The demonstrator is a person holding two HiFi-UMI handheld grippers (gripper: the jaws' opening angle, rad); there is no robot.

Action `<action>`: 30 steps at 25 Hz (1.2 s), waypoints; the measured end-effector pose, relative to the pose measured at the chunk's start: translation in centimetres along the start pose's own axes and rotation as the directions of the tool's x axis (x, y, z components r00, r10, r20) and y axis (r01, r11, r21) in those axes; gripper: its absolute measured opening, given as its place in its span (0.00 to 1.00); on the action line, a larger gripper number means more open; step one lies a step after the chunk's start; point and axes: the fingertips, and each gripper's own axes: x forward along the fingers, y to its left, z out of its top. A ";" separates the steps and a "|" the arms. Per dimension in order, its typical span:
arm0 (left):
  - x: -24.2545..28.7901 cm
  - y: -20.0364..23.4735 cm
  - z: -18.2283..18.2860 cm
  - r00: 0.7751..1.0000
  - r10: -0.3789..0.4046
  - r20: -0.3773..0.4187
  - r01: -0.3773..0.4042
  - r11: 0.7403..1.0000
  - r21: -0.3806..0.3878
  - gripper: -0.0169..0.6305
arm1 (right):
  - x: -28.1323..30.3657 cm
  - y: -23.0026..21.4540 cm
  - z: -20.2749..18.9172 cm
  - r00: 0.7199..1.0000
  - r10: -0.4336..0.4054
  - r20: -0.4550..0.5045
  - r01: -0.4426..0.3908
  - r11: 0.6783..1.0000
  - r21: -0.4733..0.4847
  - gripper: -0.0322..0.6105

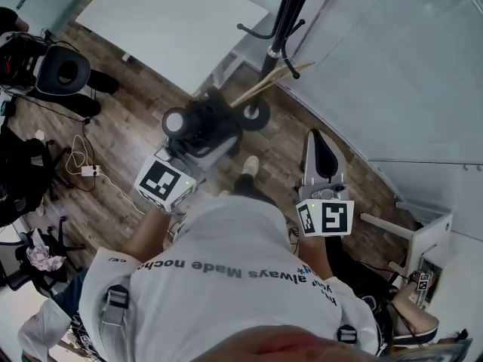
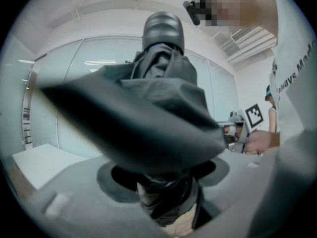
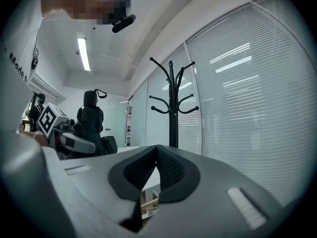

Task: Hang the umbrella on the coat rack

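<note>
Lettering across my white shirt (image 1: 226,266) read "always Made", with the rest of the line curling out of sight, and each gripper's cube (image 1: 166,183) bore black square markers. I had the folded black umbrella (image 1: 200,125) in my left gripper (image 1: 198,148), jaws set wide and clamped on its bundled cloth, which blurred against the lens and hid most of the pads. At three o'clock of it my right gripper (image 1: 321,145) had its jaws closed together on nothing. Both pointed forward, roughly level, out from my chest. At one o'clock of the umbrella, well apart, stood the coat rack (image 1: 290,21), its top cut off by the upper edge
</note>
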 end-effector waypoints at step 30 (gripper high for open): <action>14.8 10.6 3.4 1.000 0.001 0.002 -0.001 1.000 -0.009 0.48 | 14.8 -12.0 0.3 1.000 0.004 -0.007 -0.004 1.000 0.016 0.05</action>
